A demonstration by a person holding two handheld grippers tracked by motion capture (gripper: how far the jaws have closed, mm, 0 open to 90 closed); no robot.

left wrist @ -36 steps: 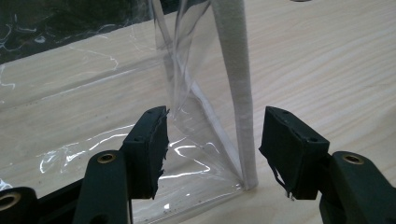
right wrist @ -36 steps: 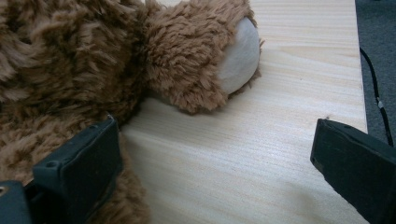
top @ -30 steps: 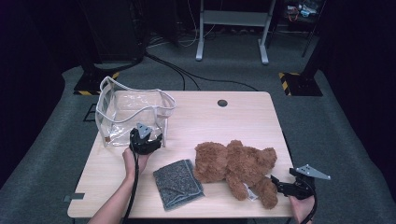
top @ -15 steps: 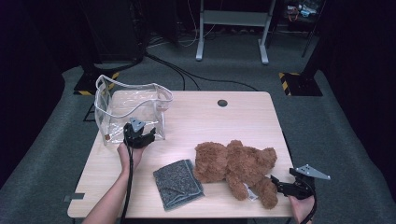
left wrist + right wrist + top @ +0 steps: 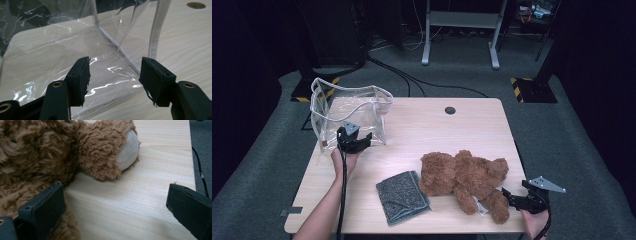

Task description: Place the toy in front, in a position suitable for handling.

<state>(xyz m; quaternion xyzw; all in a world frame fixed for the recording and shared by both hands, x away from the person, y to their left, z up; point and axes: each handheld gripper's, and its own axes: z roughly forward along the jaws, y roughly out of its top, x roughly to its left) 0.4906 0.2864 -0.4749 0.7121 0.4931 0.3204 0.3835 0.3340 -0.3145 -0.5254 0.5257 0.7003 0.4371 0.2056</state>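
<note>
Your left hand-held gripper [image 5: 362,143] is hovering, jaws apart and empty, right at the near wall of the clear bag [image 5: 349,111] standing at the desk's [image 5: 452,127] far-left corner. Your right hand-held gripper [image 5: 511,196], jaws wide apart, is waiting beside the teddy bear's [image 5: 464,176] leg.

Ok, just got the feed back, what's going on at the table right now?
A person works two hand-held grippers at a wooden table. The left gripper is at the near wall of a clear plastic bag, jaws open with nothing pinched. The right gripper sits open at the table's near right corner, one jaw against a leg of the brown teddy bear, not holding it. A grey folded cloth lies beside the bear.
</note>
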